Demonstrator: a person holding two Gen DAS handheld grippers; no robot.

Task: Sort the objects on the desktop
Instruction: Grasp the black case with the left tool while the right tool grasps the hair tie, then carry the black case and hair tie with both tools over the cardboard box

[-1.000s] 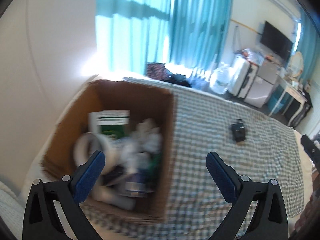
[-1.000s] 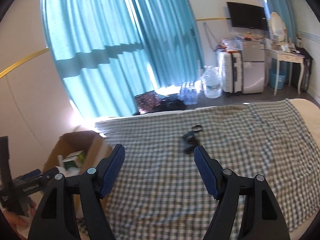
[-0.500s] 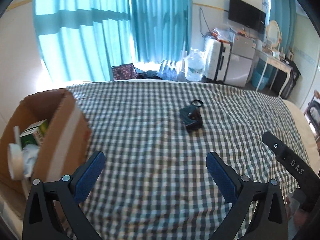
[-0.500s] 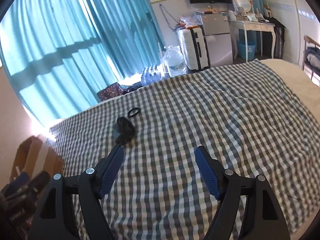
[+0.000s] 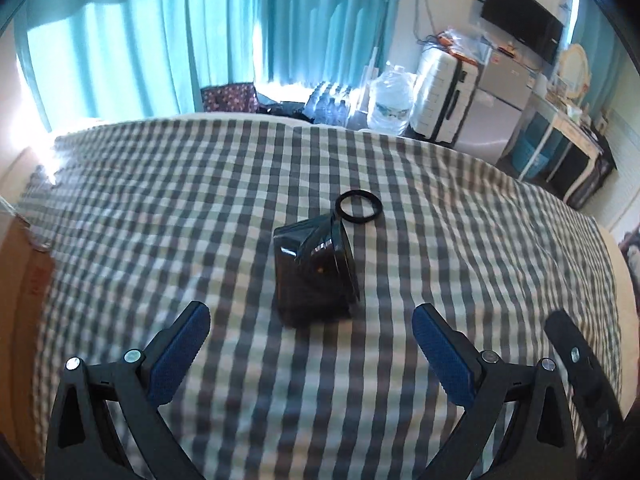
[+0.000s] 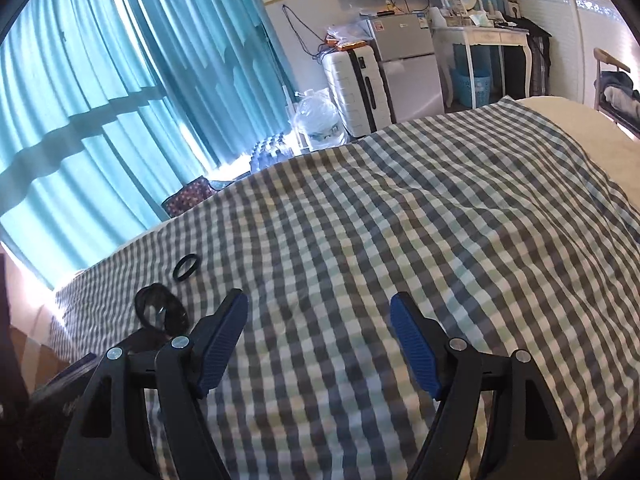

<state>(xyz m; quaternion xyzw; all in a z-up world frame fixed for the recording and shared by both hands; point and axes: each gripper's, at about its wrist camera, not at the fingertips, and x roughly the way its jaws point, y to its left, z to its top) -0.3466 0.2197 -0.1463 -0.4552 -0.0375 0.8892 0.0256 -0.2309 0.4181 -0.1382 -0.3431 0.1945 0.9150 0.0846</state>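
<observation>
A glossy black wedge-shaped object (image 5: 314,270) lies on the checked cloth (image 5: 160,208) in the middle of the left wrist view, with a thin black ring (image 5: 358,208) just behind it. My left gripper (image 5: 312,338) is open, its blue pads on either side of the object's near end and a little short of it. In the right wrist view the same black object (image 6: 160,312) shows at the lower left, partly hidden by my left finger, and the ring (image 6: 186,267) lies beyond it. My right gripper (image 6: 320,330) is open over bare cloth with nothing between its pads.
A cardboard box edge (image 5: 24,280) shows at the far left. Part of the other gripper (image 5: 580,372) reaches in at the lower right of the left wrist view. Beyond the cloth stand teal curtains (image 5: 160,40), a water jug (image 5: 390,98), a white suitcase (image 5: 440,96) and a small fridge (image 6: 408,68).
The left gripper swung right, away from the box, and dropped toward the black object, which now sits close between its pads. The right gripper also lowered and turned right; the object slid to its left edge.
</observation>
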